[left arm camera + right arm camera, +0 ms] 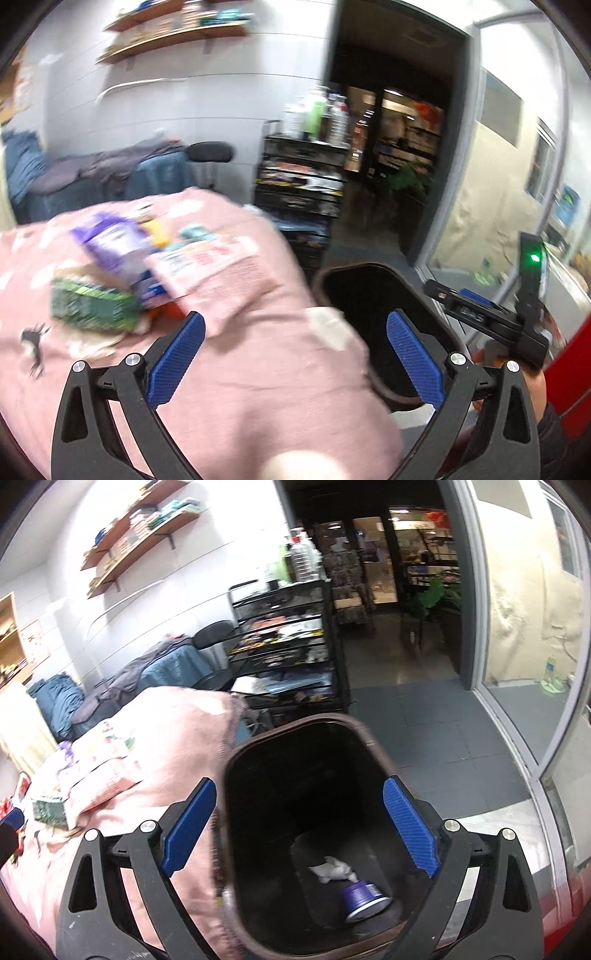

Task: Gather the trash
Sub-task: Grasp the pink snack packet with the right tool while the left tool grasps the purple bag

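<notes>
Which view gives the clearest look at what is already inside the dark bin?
The right wrist view: it looks straight down into the bin, showing a crumpled white tissue and a purple can on the bottom. The left wrist view catches only the bin's rim and a dark interior, with no contents visible.

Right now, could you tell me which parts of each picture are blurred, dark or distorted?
Left wrist view: motion blur smears the trash pile on the pink cloth; only the gripper's own frame is sharp. Right wrist view: steadier, though the cloth edge is smeared; the bin interior is dark, yet the white wad and purple cup show. Both views: fisheye bends door frames.
</notes>
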Motion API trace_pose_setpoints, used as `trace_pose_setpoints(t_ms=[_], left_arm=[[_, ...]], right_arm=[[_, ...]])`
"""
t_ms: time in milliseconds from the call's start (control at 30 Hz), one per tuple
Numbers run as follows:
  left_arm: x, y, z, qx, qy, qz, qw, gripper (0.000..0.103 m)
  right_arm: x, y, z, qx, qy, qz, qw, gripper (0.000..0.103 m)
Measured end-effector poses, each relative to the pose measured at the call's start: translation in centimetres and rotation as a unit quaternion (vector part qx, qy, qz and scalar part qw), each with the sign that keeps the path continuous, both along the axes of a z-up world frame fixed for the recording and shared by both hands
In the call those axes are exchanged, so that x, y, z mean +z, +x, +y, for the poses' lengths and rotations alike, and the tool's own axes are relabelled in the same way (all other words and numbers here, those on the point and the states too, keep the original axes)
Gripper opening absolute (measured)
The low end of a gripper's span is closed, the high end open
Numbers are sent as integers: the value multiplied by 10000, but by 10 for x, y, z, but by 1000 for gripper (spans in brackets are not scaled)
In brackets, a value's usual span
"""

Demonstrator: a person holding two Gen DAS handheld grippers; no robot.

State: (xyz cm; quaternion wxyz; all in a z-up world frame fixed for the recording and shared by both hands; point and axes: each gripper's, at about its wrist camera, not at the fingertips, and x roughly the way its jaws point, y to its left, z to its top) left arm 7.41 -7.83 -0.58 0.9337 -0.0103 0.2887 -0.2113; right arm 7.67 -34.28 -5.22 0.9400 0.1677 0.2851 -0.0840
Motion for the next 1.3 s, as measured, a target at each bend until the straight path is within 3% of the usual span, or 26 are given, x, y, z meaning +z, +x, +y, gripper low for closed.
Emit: trace_pose_setpoints(t_ms=[200,367,600,800,933,1033,1133,1200,1300], left_arm=[[-12,4,67,812,-212,227,9962,98],[-22,10,122,1489,-226,419,9877,98],[-25,20,168,1796,-288,566,9817,97],[-30,32,176,1838,-229,749,9798,97],[-33,40,176,1776,-283,816,9803,97],[-31,44,172,1718,-179,788,9818,97],[-30,50,169,1642,-51,787,9833,97],[-31,55,170,1616,-32,827,9834,97],[-30,59,169,1537,-107,856,9843,96]], right_arm=[[9,9,58,777,-105,-95,9969,91],[15,22,112,1587,-207,-83,9871,91],[20,37,174,2352,-679,-47,9696,91],[12,45,220,2787,-1469,221,9488,91],[2,52,248,2718,-2505,320,9286,87],[-6,66,260,2634,-3062,473,9136,77],[-11,76,263,2650,-3267,513,9058,63],[-11,77,261,2626,-3326,466,9046,41],[-4,72,252,2509,-3322,185,9090,24]])
